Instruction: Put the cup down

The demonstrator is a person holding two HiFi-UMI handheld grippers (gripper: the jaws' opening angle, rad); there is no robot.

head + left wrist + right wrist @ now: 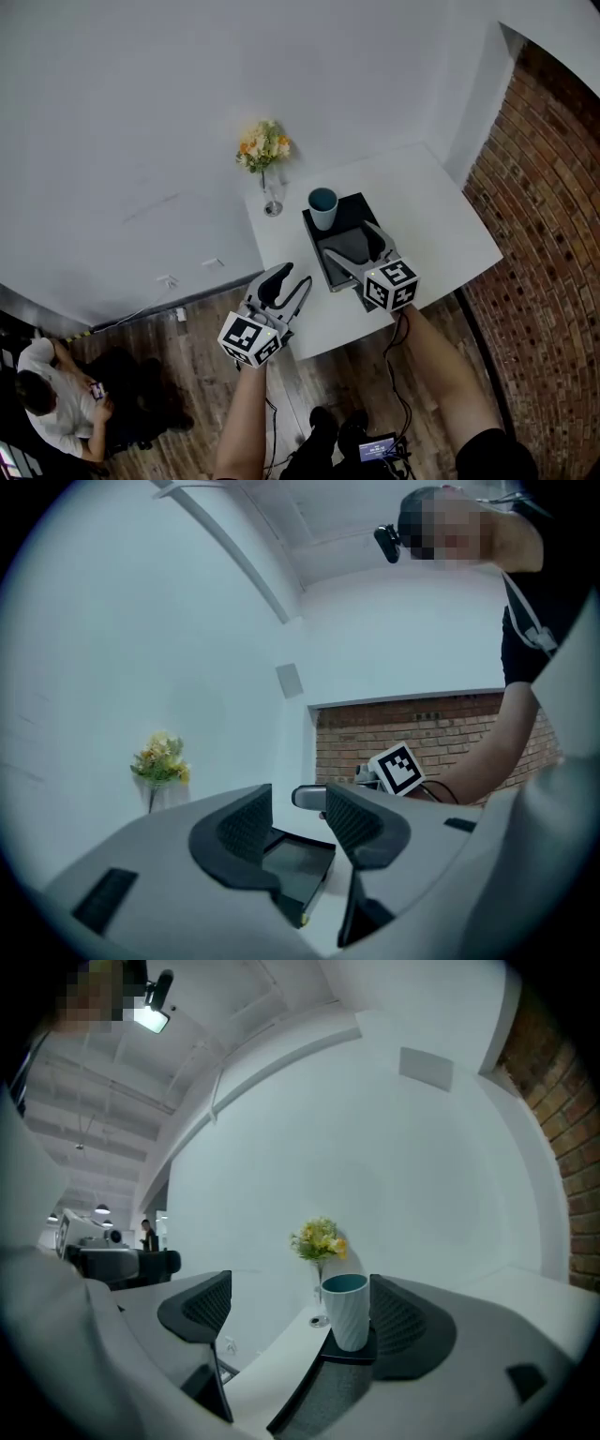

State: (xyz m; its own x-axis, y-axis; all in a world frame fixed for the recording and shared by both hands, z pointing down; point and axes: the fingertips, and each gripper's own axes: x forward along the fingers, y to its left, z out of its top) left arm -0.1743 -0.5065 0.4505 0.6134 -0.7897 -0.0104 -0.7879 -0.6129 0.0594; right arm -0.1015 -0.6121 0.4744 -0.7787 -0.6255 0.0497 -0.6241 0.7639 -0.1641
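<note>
White tabletop (441,225) fills the wall corner, and the cup (322,207) stands upright on the far end of a black tray (352,208). It looks set down. The right hand-held gripper (354,246) sits just behind it, jaws spread and empty. The left hand-held gripper (289,281) hangs open near the front edge.

In the head view, my right gripper (349,240) covers the near end of the black tray (352,208), so its near edge is lost to me. My forearms (441,375) run off the bottom edge. A small lit device (377,448) by my feet is too small to make out. A seated person (52,398) at the near left is cut by the edge, and the thing in their hands (97,390) is too small to tell.

In the left gripper view, a grey rounded piece (307,797) sits half hidden behind the right jaw of my left gripper (297,810); I cannot tell what it is.

In the right gripper view, the cup (345,1312) hides part of the vase (319,1320) at its foot.
</note>
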